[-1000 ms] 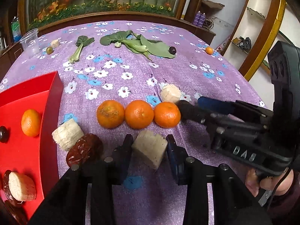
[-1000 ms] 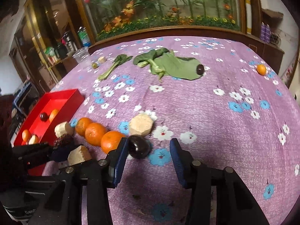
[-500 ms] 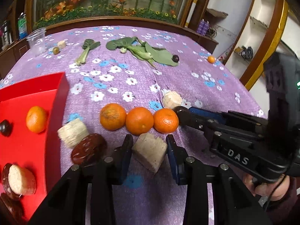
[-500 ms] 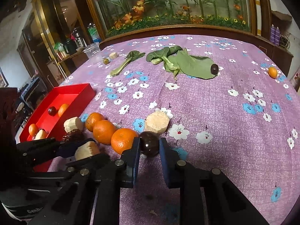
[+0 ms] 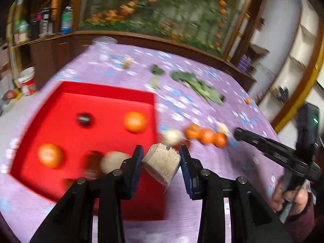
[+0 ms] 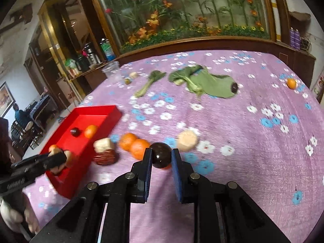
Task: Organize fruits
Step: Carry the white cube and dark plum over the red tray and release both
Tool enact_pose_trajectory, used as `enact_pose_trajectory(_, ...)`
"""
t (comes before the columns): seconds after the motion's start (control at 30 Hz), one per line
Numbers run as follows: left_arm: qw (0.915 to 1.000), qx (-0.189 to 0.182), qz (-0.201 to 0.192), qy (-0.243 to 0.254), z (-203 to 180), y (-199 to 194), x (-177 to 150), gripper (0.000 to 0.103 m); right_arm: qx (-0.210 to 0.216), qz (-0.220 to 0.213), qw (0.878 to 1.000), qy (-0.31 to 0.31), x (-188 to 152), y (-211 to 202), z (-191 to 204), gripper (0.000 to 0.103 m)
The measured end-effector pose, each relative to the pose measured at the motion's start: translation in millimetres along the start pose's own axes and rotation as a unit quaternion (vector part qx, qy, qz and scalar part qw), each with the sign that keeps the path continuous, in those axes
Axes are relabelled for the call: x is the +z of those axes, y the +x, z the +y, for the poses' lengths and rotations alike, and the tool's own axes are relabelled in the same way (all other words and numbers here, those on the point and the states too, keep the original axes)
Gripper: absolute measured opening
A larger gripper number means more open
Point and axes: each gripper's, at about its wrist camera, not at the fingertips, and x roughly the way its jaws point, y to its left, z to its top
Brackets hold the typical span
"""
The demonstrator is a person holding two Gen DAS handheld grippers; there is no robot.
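My left gripper [image 5: 161, 162] is shut on a pale fibrous chunk [image 5: 162, 165] and holds it in the air at the near right corner of the red tray [image 5: 105, 89]. The tray holds two oranges [image 5: 135, 121], a dark plum [image 5: 84, 119] and blurred pieces. My right gripper [image 6: 161, 159] is shut on a dark plum [image 6: 161, 155], lifted just above the purple cloth. A row of oranges [image 6: 133, 143], a pale chunk [image 6: 187, 140] and a dark red fruit [image 6: 105, 158] lie on the cloth. The left gripper also shows in the right wrist view [image 6: 58, 159].
Green leafy vegetables [image 6: 200, 81] with a dark plum [image 6: 234, 87] lie at the far side. A small orange [image 6: 291, 83] sits far right. A clear plastic cup [image 6: 112, 70] stands far left. The table [image 6: 253, 162] has a wooden rim.
My left gripper has lifted the pale chunk and swung left over the tray's corner. My right gripper has closed on the dark plum and raised it off the cloth.
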Motion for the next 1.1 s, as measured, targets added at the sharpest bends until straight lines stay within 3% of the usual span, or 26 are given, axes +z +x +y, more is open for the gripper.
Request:
enact_pose_trajectory(0.2,0.9984,0.042,-0.023,-0.029,53.9,-28.4,15.5,0.035,0.041,0.010,0.998,-0.042,19.1,-3.5,64.8,0.021)
enact_pose_trajectory(0.37,0.9962,0.072,-0.016,-0.046,92.6,-26.0,12.7,0.035,0.086,0.050,0.994,-0.050,17.9,30.7,115.6,0.021)
enact_pose_trajectory(0.53,0.9940,0.084,0.000,-0.069,123.4,-12.3,11.0,0.035,0.085,0.069,0.991,-0.080,9.5,63.4,156.5,0.022)
enact_pose_trajectory(0.77,0.9945,0.076,0.007,-0.071,130.7,-2.7,13.4,0.037,0.072,0.094,0.989,-0.094,14.5,108.6,176.5,0.022)
enact_pose_trajectory(0.9,0.9944,0.063,-0.002,-0.085,131.8,-9.1,13.1,0.055,0.078,0.096,0.989,-0.083,13.8,114.7,176.4,0.023)
enact_pose_trajectory(1.1,0.9938,0.052,-0.019,-0.097,127.8,-28.8,7.8,0.064,0.085,0.071,0.992,-0.068,17.6,94.4,169.4,0.031)
